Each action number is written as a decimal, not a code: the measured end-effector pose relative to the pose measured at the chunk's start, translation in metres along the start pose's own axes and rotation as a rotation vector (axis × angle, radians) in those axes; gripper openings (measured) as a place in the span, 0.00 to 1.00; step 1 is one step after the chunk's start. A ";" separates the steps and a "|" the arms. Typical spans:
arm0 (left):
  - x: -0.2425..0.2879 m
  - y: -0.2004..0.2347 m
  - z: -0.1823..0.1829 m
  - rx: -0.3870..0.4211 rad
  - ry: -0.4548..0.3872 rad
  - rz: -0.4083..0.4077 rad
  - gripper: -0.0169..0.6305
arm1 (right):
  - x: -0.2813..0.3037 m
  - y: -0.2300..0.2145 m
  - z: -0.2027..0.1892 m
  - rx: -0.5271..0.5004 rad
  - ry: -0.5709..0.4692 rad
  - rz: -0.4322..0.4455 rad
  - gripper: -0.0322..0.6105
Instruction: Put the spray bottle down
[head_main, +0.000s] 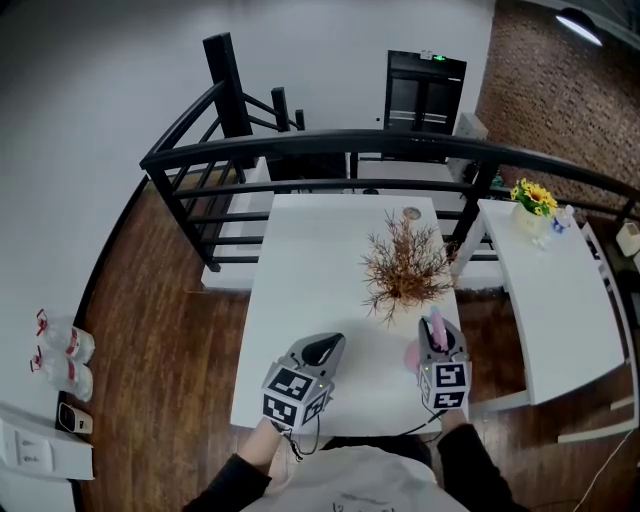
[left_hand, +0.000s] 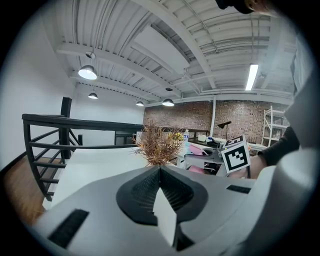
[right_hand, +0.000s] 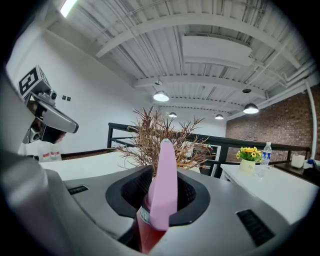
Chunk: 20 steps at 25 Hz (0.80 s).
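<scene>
No brand name or word could be read anywhere. The nearest thing to print was a narrow pale band at the neck of the spray bottle (right_hand: 163, 185), its marks too small to make out, and a green lit sign (head_main: 437, 57) above the dark door at the back was equally illegible. The only clear graphics were the black-and-white square markers on two cubes, one on each gripper. The right gripper (head_main: 438, 330) had its claw pinched on the single spray bottle, whose pink head stood upright between the jaws above a reddish body. It was held over the near right part of the white table (head_main: 320, 260), close to the one dried plant (head_main: 403, 265). Whether its base touched the tabletop could not be told. The left gripper (head_main: 322, 347) had its claw pressed together on nothing, over the near edge of the same table. A second white table (head_main: 560, 300) at the right carried one bunch of yellow flowers (head_main: 533, 197) and one clear bottle (right_hand: 266, 152). Two bottles with red-and-white labels (head_main: 68, 345) lay on the wooden floor at the far left, their print unreadable.
</scene>
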<state>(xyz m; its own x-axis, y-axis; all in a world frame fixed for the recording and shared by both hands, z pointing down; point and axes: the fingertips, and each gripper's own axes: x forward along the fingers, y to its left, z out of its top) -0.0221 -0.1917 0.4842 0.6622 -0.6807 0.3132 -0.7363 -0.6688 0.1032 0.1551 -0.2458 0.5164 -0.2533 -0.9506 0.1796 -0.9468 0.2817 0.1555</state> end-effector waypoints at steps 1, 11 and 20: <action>0.000 0.000 0.000 0.000 0.001 0.000 0.03 | 0.000 0.001 0.000 -0.004 -0.002 0.000 0.16; 0.003 -0.006 0.001 0.009 0.005 -0.015 0.03 | -0.001 0.001 -0.002 -0.025 -0.028 -0.016 0.18; 0.000 -0.006 0.004 0.014 0.008 -0.014 0.03 | -0.002 -0.002 0.003 -0.017 -0.038 -0.027 0.19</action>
<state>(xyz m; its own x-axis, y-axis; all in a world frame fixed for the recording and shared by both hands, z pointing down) -0.0170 -0.1886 0.4800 0.6713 -0.6687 0.3196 -0.7247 -0.6826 0.0941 0.1567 -0.2446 0.5133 -0.2358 -0.9619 0.1384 -0.9498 0.2582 0.1764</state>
